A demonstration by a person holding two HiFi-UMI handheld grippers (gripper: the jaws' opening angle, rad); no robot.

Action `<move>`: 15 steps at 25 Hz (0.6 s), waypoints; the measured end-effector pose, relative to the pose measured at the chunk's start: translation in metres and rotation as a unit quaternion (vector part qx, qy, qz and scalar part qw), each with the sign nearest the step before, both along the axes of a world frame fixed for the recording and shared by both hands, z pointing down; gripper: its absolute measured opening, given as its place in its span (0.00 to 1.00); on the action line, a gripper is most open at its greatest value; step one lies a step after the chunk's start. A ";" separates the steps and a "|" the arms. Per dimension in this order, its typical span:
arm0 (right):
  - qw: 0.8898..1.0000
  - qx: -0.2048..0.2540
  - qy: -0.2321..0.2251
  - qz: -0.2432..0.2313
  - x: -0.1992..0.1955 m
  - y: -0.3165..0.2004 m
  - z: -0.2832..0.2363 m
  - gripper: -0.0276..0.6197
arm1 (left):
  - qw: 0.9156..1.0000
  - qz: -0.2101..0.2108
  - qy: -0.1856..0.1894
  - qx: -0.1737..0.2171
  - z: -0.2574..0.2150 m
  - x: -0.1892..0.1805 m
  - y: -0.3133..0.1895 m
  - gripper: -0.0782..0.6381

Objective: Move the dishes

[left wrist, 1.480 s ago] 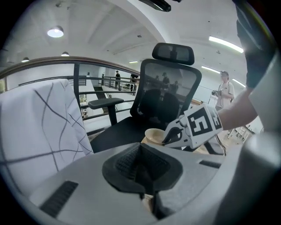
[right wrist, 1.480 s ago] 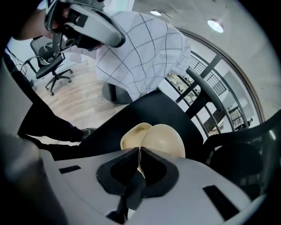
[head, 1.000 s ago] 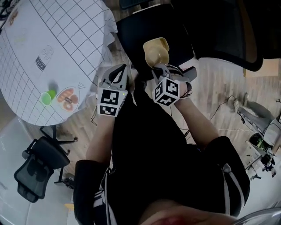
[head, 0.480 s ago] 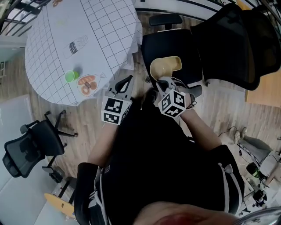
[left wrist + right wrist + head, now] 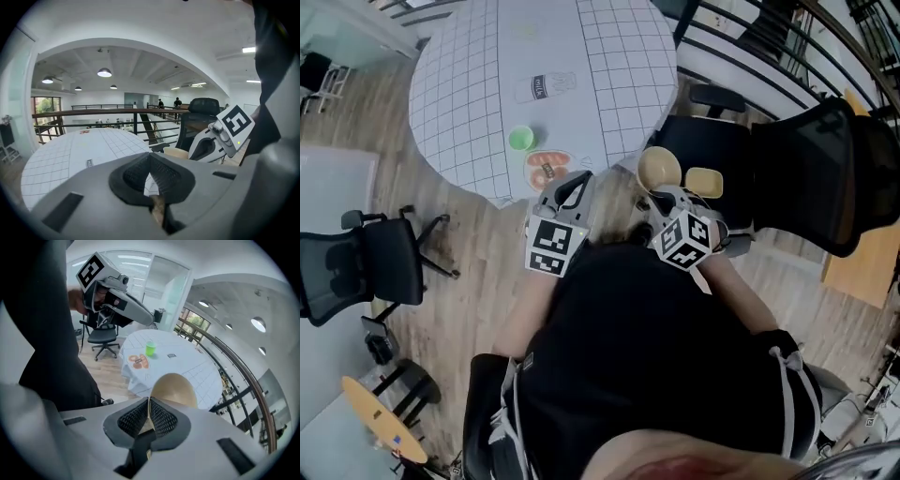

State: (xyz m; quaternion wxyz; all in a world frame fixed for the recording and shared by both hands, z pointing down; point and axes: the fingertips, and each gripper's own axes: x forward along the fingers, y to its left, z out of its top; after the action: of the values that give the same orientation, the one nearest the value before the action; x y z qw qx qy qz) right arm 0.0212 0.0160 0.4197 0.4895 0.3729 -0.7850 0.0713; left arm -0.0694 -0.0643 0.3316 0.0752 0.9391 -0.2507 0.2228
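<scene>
My right gripper [image 5: 662, 193] is shut on the rim of a round tan bowl [image 5: 658, 168], held in the air over a black chair seat [image 5: 722, 150]. The right gripper view shows the rim pinched between the pads, with the bowl [image 5: 173, 388] standing up beyond the right gripper [image 5: 149, 411]. A square tan dish [image 5: 704, 182] lies on the seat just right of the bowl. My left gripper [image 5: 571, 182] hangs beside the table edge, shut with nothing in it [image 5: 150, 171].
A round table with a white grid cloth [image 5: 487, 84] stands ahead-left and carries a green cup [image 5: 520, 139] and an orange plate of food [image 5: 547, 165] near its close edge. Black office chairs [image 5: 366, 267] and a railing [image 5: 750, 47] surround it.
The view has swung toward the table, which now lies closer ahead. The round bowl in the right gripper now shows apart from the square dish. Both grippers stay near my body.
</scene>
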 end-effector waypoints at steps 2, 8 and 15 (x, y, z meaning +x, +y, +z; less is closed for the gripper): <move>1.000 0.007 0.001 -0.027 -0.031 -0.016 -0.008 0.09 | 1.000 -0.020 0.006 0.007 -0.008 -0.030 -0.010 0.12; 0.995 0.021 -0.006 -0.094 -0.125 -0.063 -0.028 0.09 | 0.998 -0.066 0.019 0.017 -0.018 -0.117 -0.036 0.12; 0.981 0.021 0.001 -0.190 -0.228 -0.094 -0.033 0.09 | 0.990 -0.139 0.013 0.022 -0.015 -0.218 -0.058 0.12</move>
State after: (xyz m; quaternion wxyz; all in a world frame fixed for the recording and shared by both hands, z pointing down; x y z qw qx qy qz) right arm -0.2067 -0.0783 0.3868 0.4867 0.2271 -0.8426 -0.0401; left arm -0.2879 -0.1225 0.3164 0.0882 0.8993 -0.3825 0.1930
